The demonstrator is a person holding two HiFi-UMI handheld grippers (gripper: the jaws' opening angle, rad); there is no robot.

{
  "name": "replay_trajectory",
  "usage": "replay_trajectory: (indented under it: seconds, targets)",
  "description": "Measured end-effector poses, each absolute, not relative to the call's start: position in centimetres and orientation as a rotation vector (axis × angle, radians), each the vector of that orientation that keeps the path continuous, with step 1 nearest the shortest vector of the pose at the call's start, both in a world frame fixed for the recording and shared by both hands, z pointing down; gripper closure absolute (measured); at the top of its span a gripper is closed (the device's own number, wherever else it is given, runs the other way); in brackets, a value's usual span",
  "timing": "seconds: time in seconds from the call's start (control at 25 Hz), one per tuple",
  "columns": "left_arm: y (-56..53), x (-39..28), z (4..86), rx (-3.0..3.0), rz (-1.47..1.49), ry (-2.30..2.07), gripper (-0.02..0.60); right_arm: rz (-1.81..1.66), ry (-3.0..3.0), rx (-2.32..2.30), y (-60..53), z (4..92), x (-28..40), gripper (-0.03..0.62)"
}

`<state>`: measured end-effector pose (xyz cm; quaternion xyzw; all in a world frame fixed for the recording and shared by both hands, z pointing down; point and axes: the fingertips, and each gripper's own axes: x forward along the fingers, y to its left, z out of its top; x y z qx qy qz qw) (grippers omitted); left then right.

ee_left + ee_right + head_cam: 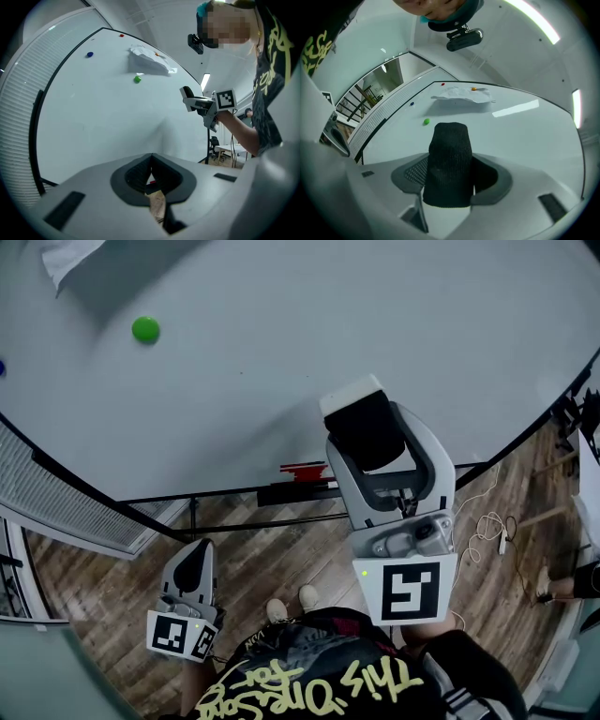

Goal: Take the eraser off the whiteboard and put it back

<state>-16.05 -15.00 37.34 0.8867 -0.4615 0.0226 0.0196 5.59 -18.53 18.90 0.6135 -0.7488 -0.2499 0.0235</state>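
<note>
R gripper [450, 174] clamped on eraser [362, 432], close to whiteboard [281, 352]; contact unclear. Prob. light: stiff body, soft felt face. Best hold is across body sides. L gripper [151, 176] closed, empty.

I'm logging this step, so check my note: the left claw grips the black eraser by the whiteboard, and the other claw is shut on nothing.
Wrong claw. The right claw grips the black eraser by the whiteboard, as the right gripper view shows. The left claw is the one shut on nothing.
</note>
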Motion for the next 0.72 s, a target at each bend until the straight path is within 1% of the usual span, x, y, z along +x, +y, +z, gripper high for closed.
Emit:
replay_trajectory:
  seconds: [0.72]
  targets:
    - [-15.6,-14.5,37.7,2.778,0.094,-1.376,0.574,-0.728,-2.379,1.888,-17.2,20.5,5.5,0.336]
